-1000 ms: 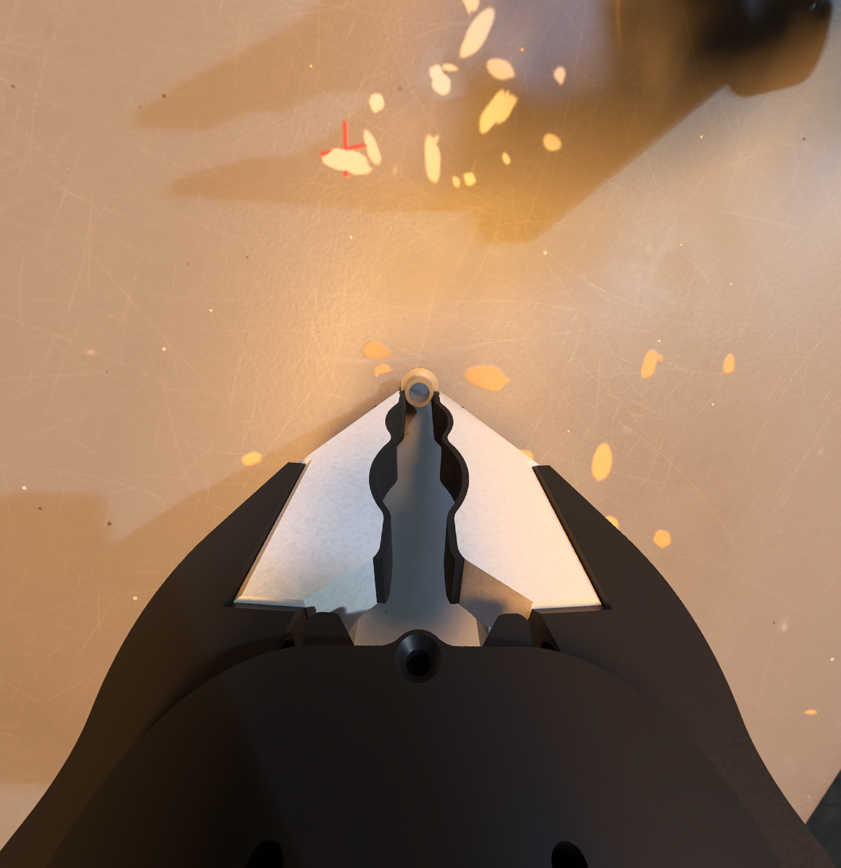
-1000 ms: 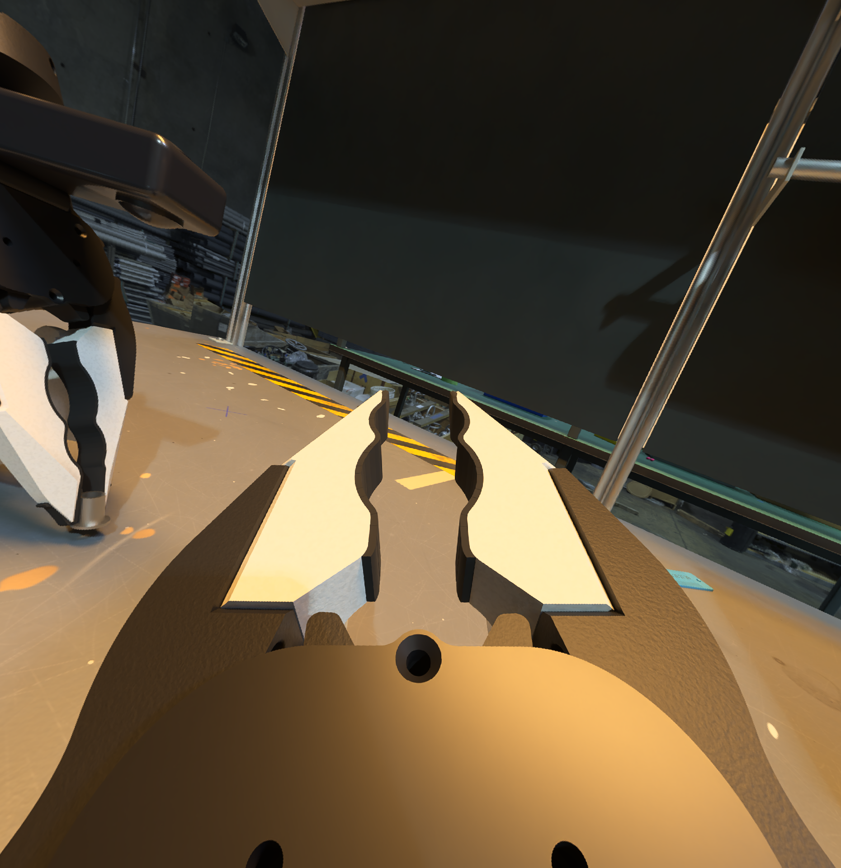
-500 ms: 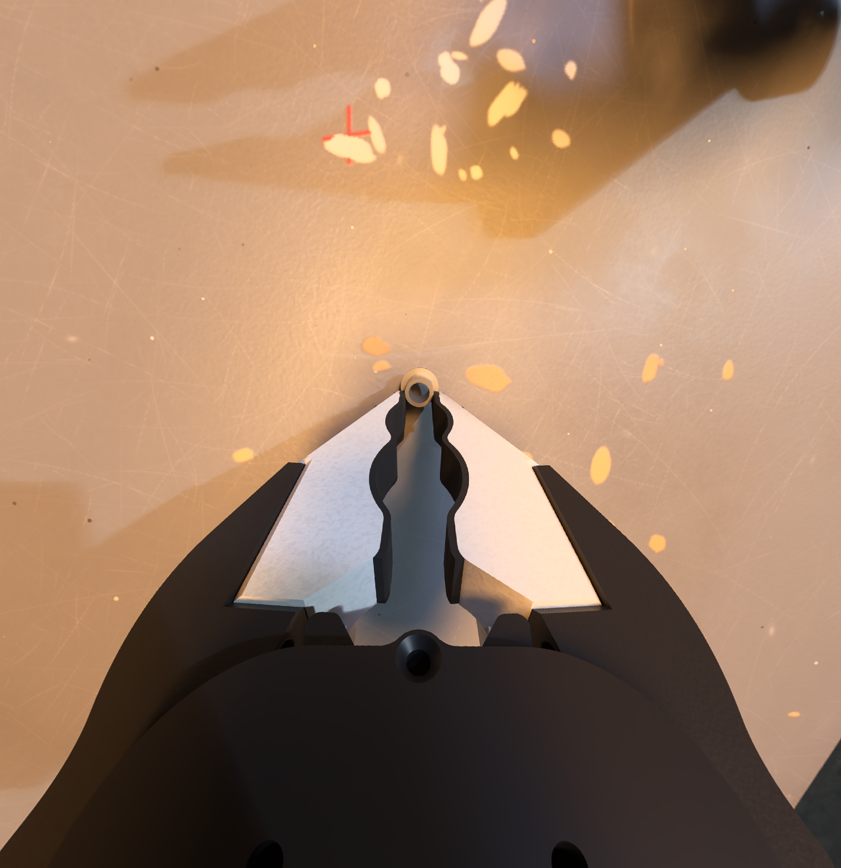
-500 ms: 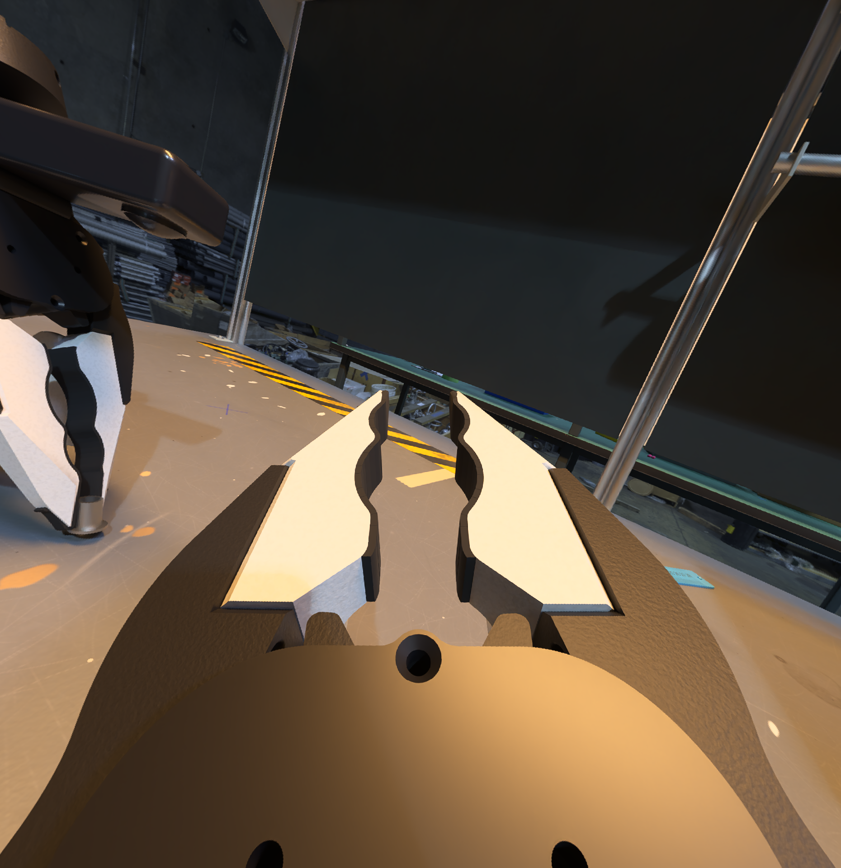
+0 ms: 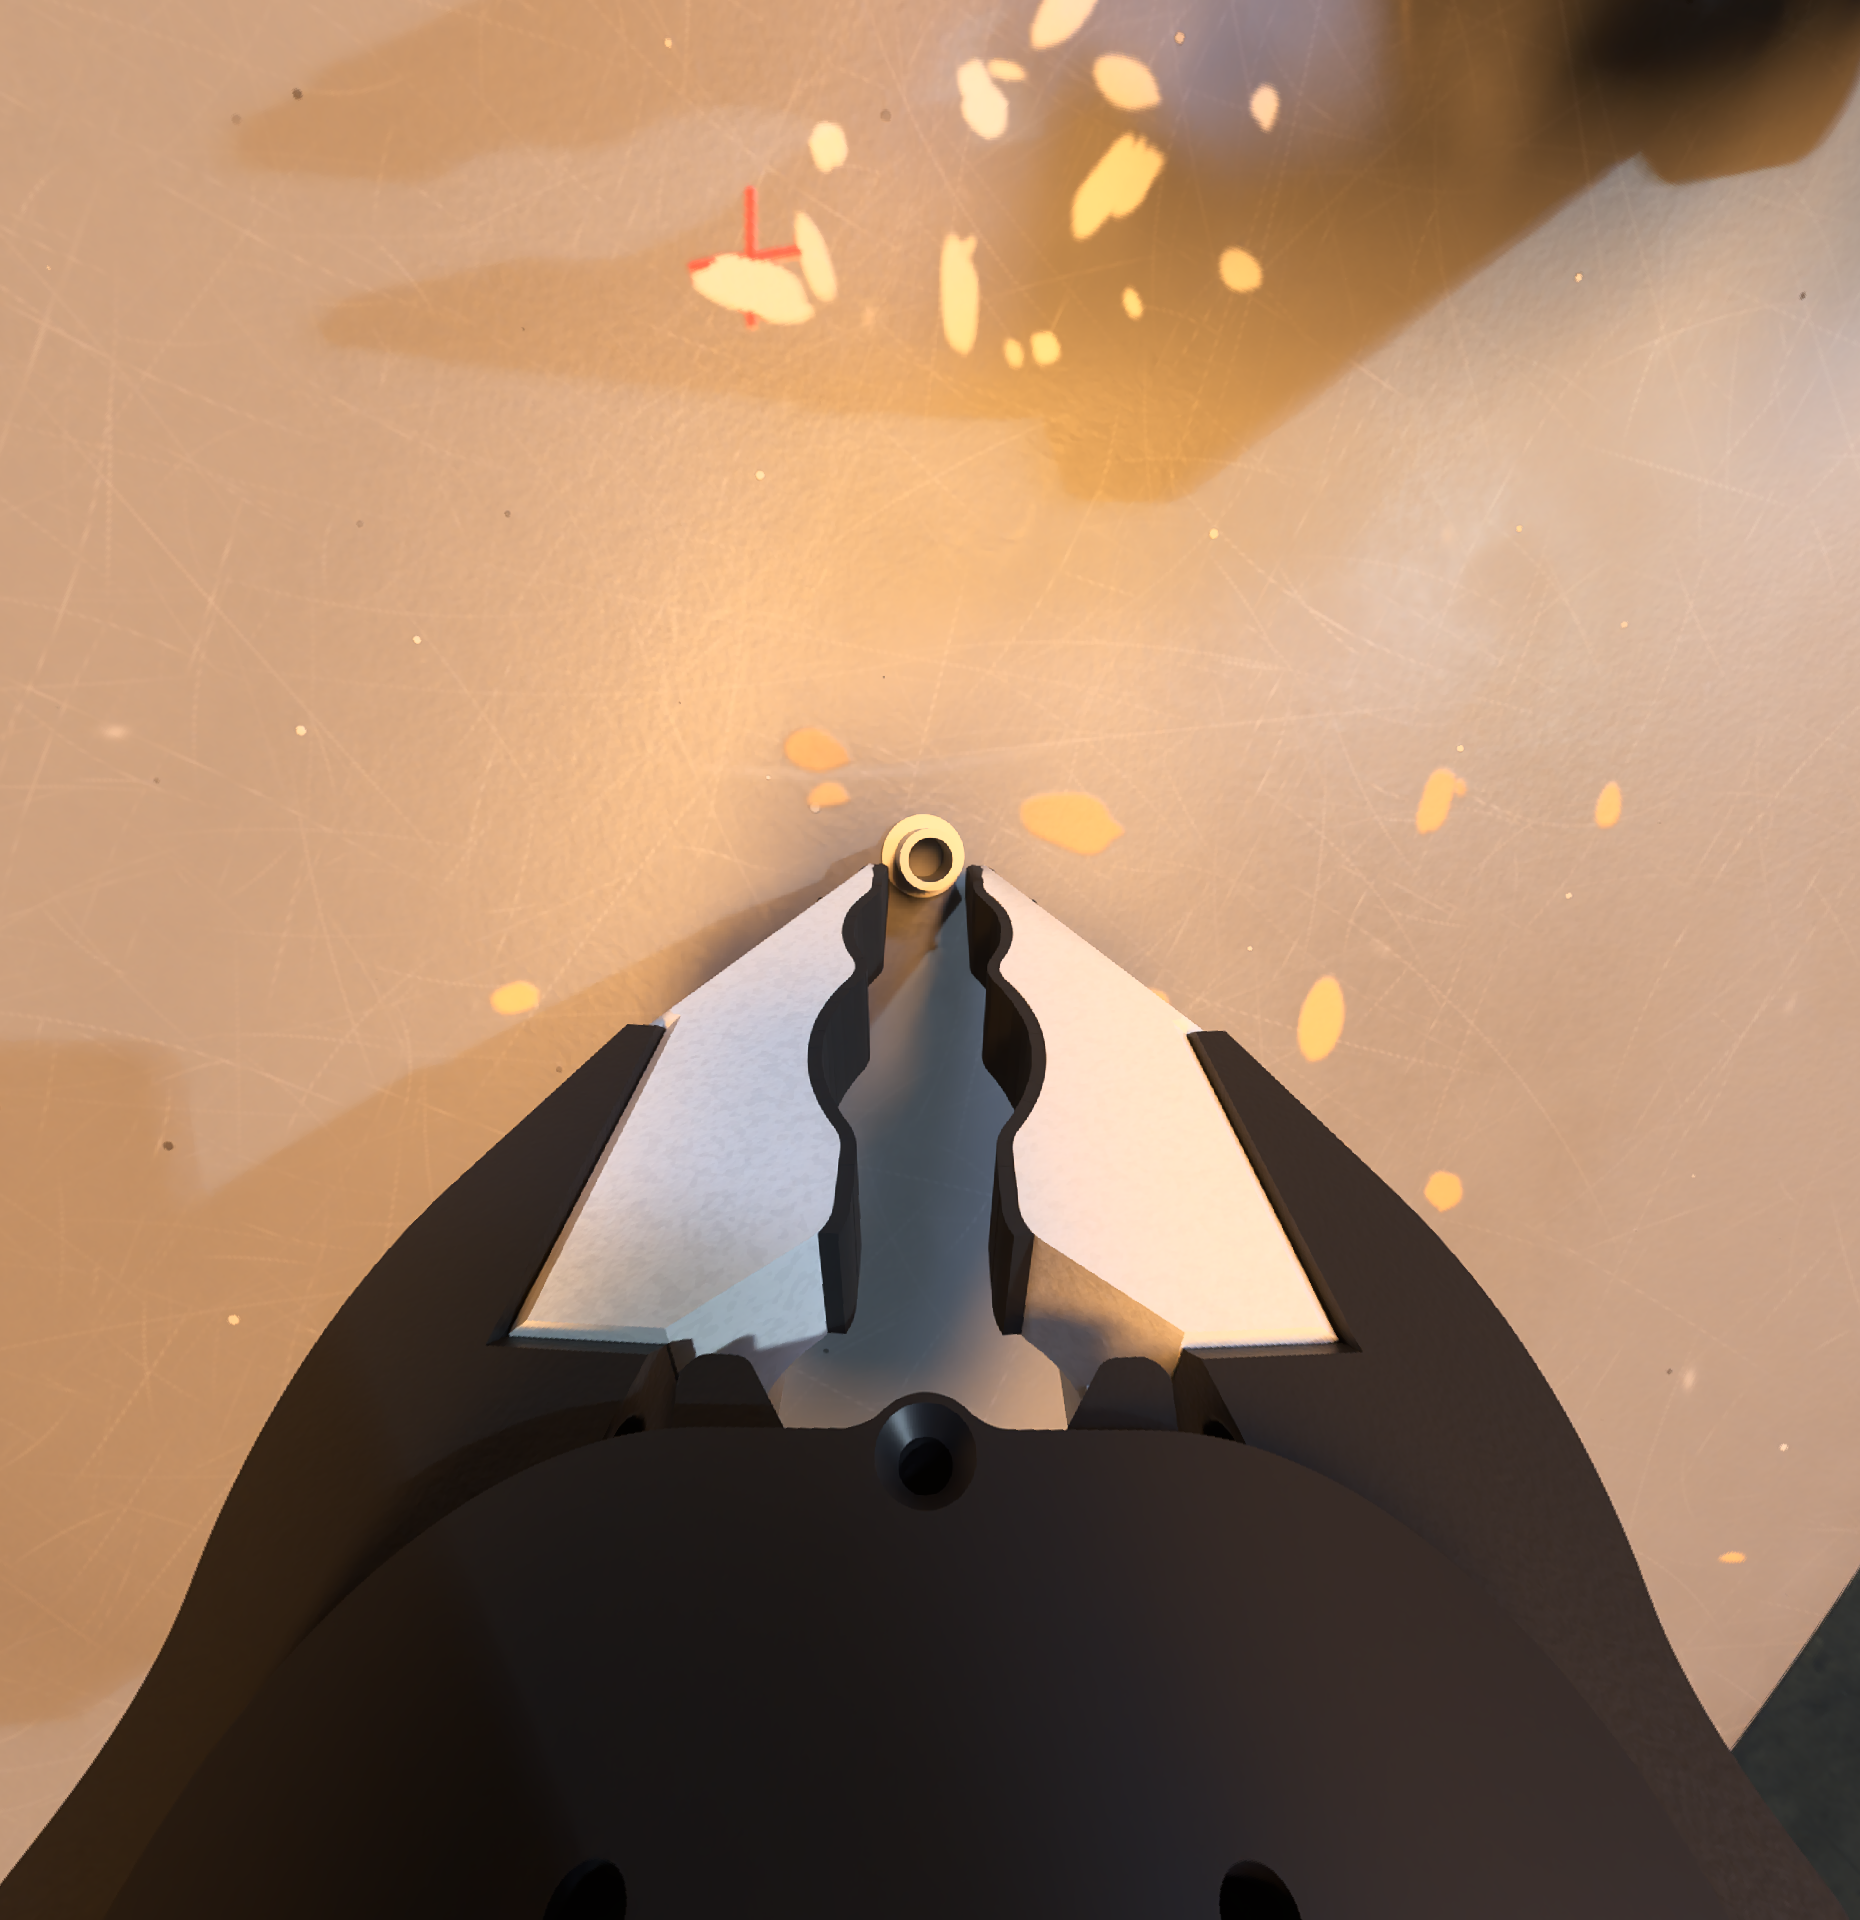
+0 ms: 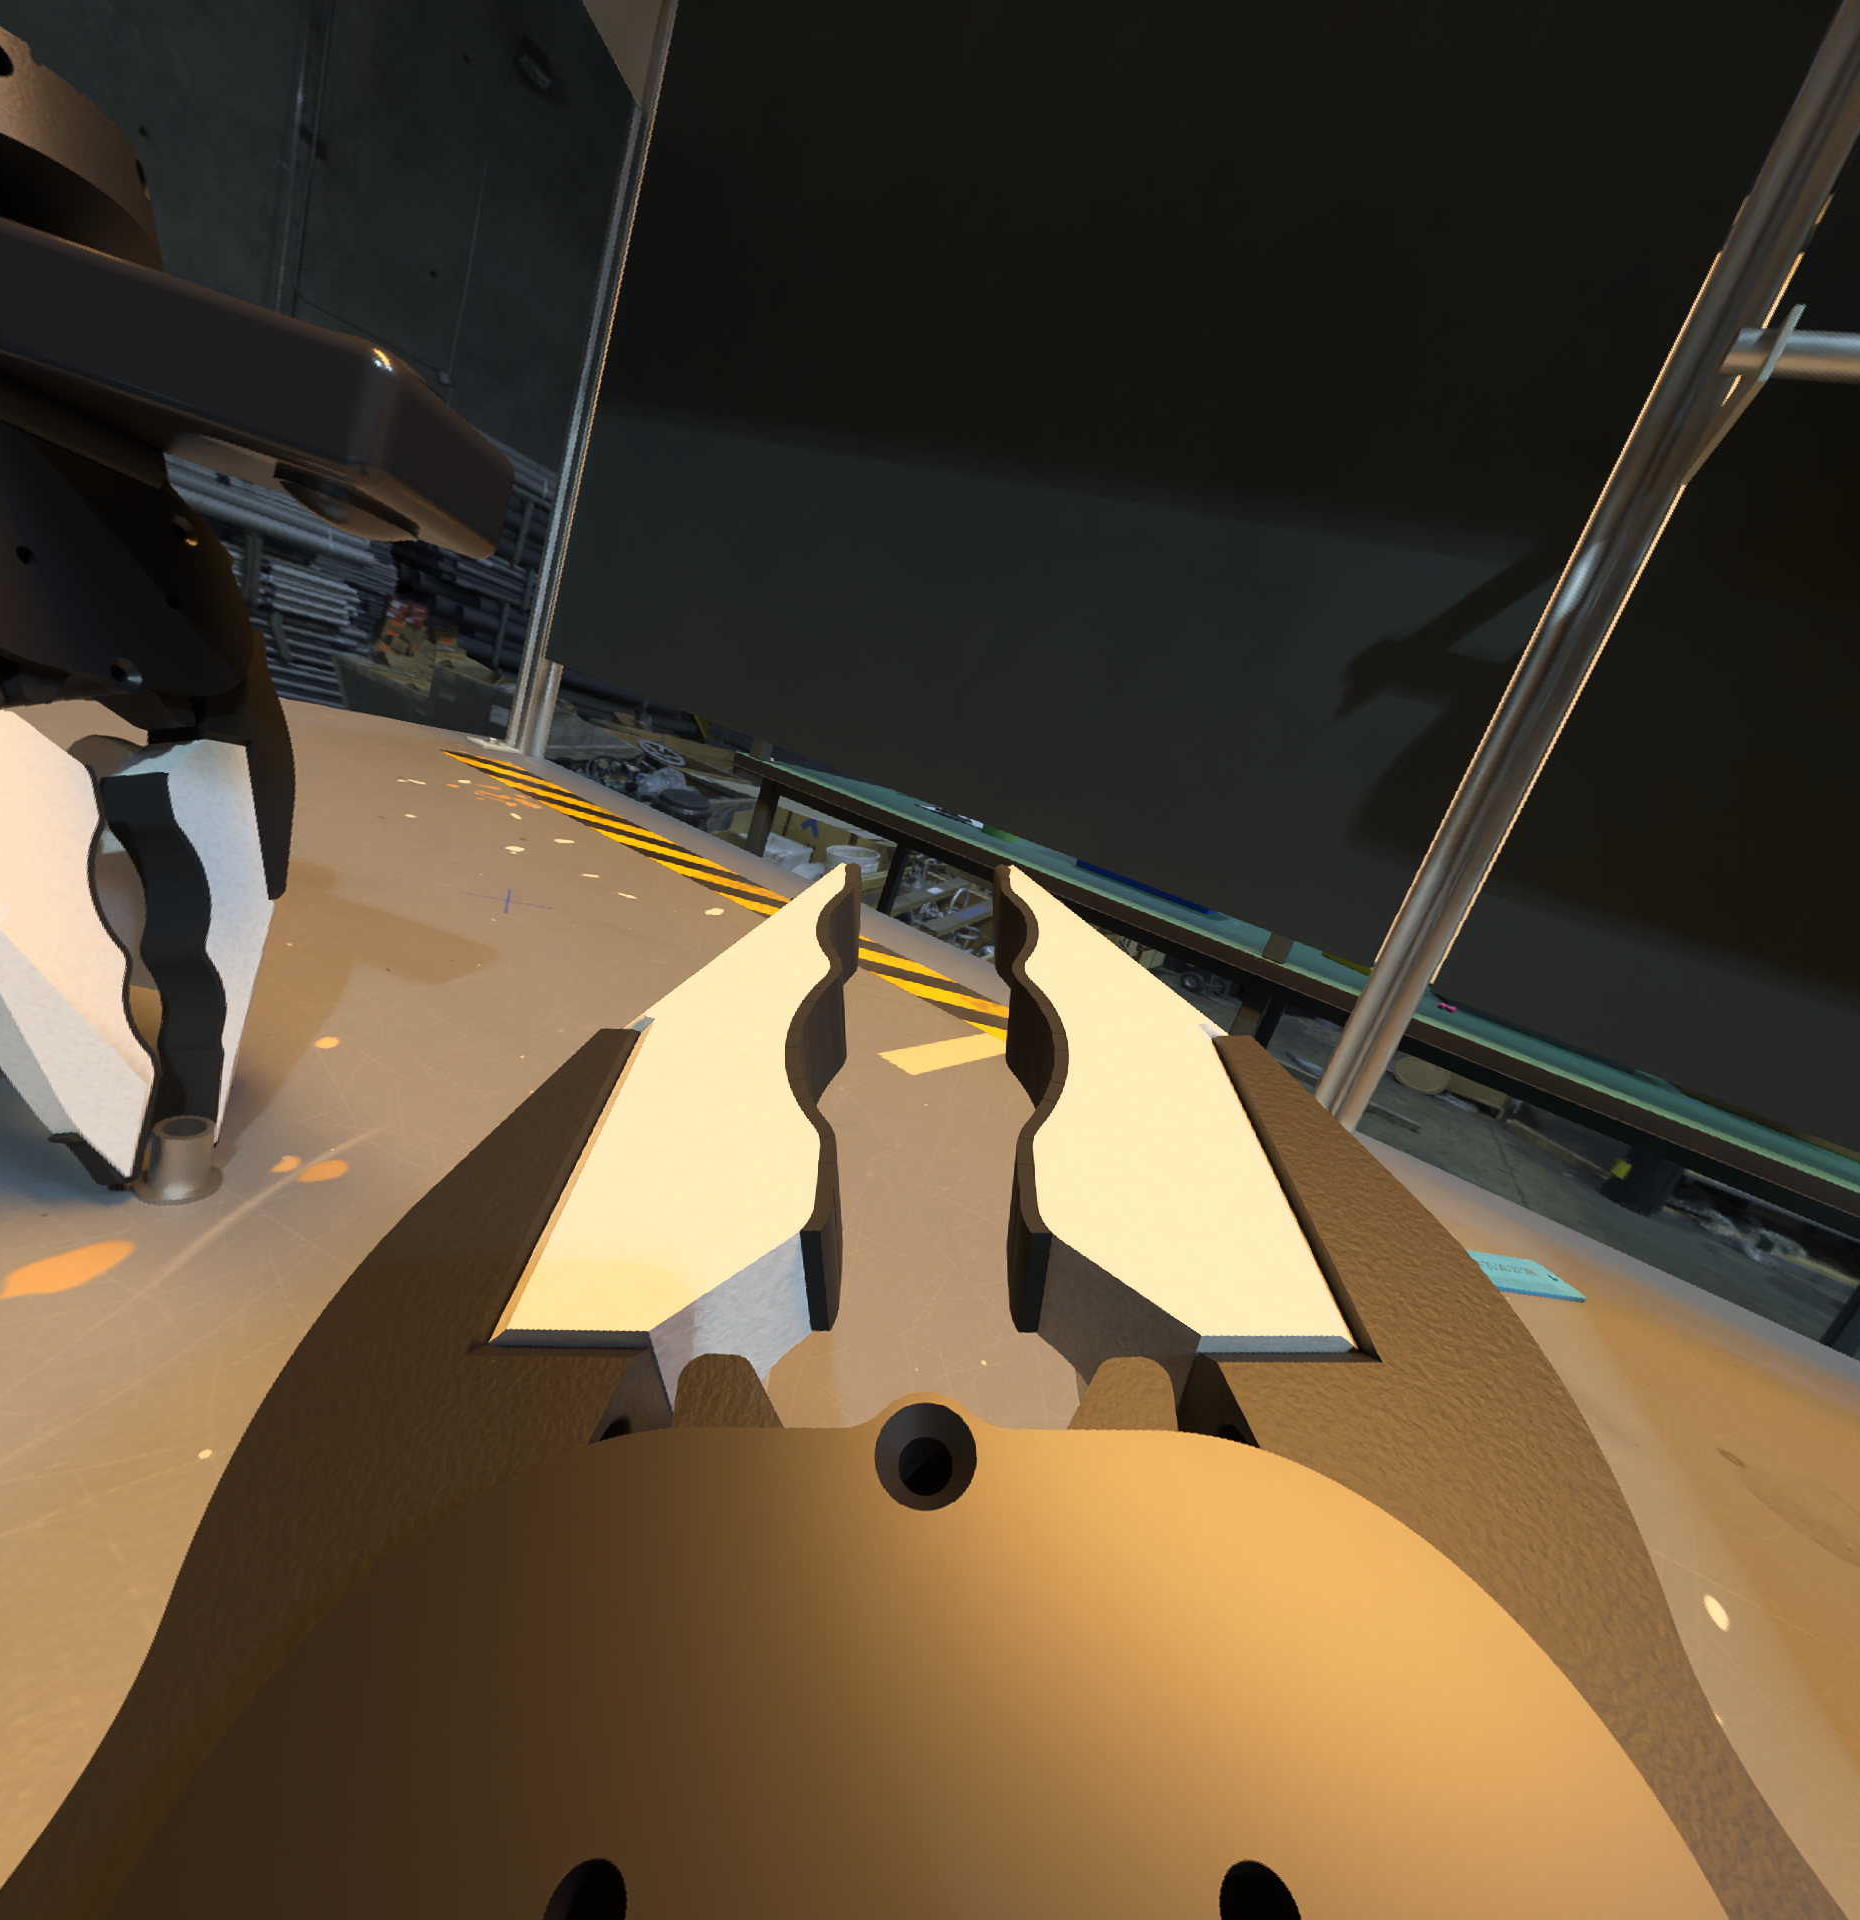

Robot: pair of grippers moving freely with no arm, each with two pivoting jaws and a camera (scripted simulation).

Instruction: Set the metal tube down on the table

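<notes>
Grey metal at far left of the right wrist view: metal tube (image 6: 183,1151) upright on its flanged foot, resting on the bench (image 6: 438,1039), seemingly set down already. Flanked by the left tongs (image 5: 926,885), tips slightly apart on either side with no clamp evident, pointing steeply down at the bench. Risk from here, as a judgement: a sideways or tilted retreat could clip the rim and tip or skid so small a piece; could also drag it up if one pad clings. Calls for a wider opening and a straight lift. Further right, right tongs (image 6: 926,883) apart and empty, low over the bench, well clear of the tube. Bench tan, finely scratched, dappled with orange light flecks (image 6: 69,1268), edged by a yellow-and-black hazard stripe (image 6: 645,842). Beyond, shiny upright posts (image 6: 1528,810), a dark panel (image 6: 1113,520), cluttered workshop shelving in the gaps. At far right, a small blue tag (image 6: 1528,1273) flat on the bench.
</notes>
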